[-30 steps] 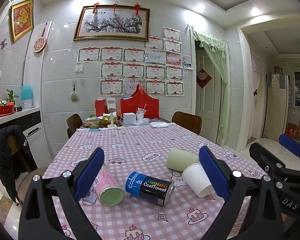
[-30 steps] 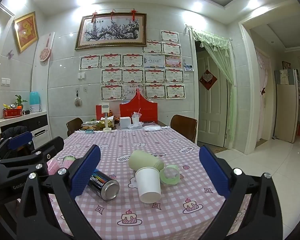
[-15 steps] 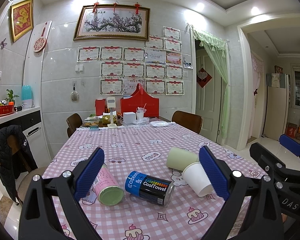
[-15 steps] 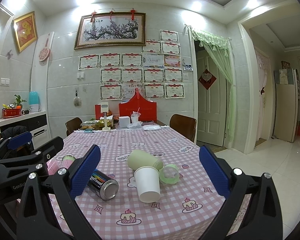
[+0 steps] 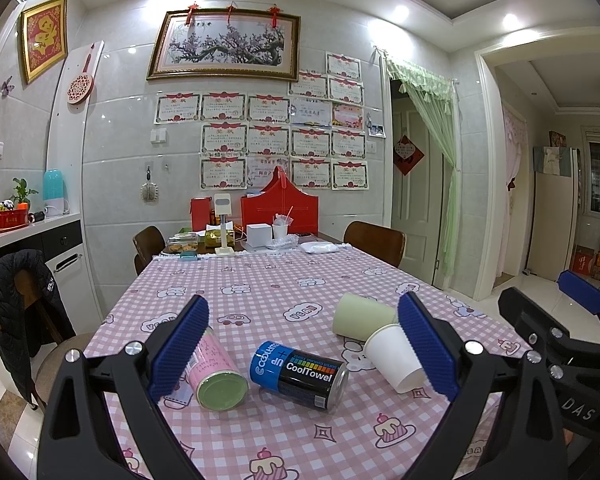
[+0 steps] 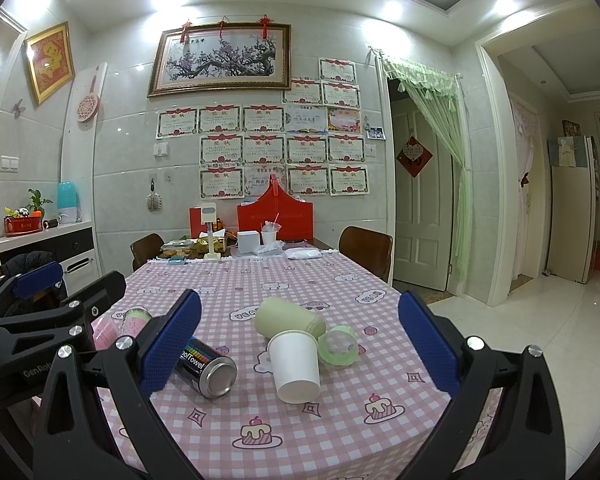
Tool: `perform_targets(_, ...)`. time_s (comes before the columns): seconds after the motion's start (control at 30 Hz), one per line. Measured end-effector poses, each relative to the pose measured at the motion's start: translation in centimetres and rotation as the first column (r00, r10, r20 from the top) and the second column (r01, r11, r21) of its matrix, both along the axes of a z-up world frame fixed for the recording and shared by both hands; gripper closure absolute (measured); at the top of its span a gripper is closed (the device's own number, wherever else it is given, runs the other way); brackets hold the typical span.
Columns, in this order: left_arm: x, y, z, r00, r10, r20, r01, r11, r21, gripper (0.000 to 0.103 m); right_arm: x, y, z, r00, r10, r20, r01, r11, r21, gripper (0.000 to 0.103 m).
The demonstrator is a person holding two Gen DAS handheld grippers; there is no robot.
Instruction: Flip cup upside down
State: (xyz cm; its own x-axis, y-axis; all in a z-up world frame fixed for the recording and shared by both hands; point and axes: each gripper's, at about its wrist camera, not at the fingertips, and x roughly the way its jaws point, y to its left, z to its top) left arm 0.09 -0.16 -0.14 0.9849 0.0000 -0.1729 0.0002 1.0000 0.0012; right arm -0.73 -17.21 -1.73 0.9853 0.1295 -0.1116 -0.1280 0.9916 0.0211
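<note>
On the table (image 6: pixel 340 432), white cup (image 6: pixel 296 364) lies sideways, untouched.

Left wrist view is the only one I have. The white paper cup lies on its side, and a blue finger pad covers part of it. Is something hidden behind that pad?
Observer: Yes. In the right wrist view a translucent green plastic piece, a lid or a small cup, lies close against the white paper cup, on its right.
Operator: And the black and blue CoolTowel can, which end faces the right camera?
Observer: The black and blue CoolTowel can shows a bare silver metal end there.
</note>
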Motion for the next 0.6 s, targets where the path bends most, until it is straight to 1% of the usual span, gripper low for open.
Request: perform_targets(0.6,0.21,0.27,-0.82,1.0,0.002,-0.007,-0.002,1.0,-0.006,0.009,0.18,0.08,-0.66,1.0,-0.001,-0.008,0.001,1.0,-0.001,0.008)
